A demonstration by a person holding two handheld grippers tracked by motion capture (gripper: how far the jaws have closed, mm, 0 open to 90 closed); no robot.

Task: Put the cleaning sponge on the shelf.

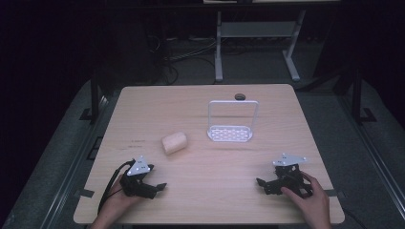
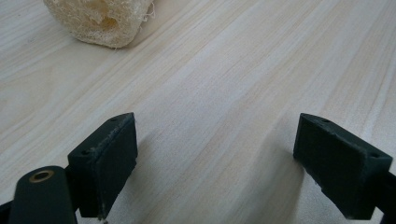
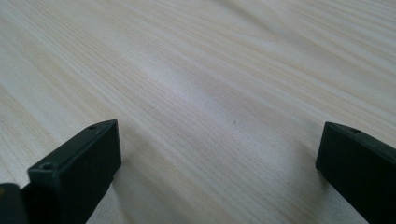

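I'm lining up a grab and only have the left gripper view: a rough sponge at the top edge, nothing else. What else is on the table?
Observer: A white wire rack stands upright past the middle of the table, on the far side of the sponge.
Operator: Is the sponge touching that rack?
Observer: No, they are apart, with bare wood between them; the sponge lies to the rack's left in the high view.
Operator: Where is the other hand?
Observer: The right gripper sits low near the table's near right corner, jaws open, nothing between them.
Operator: And mine?
Observer: The left gripper is near the near left edge, open, short of the sponge.
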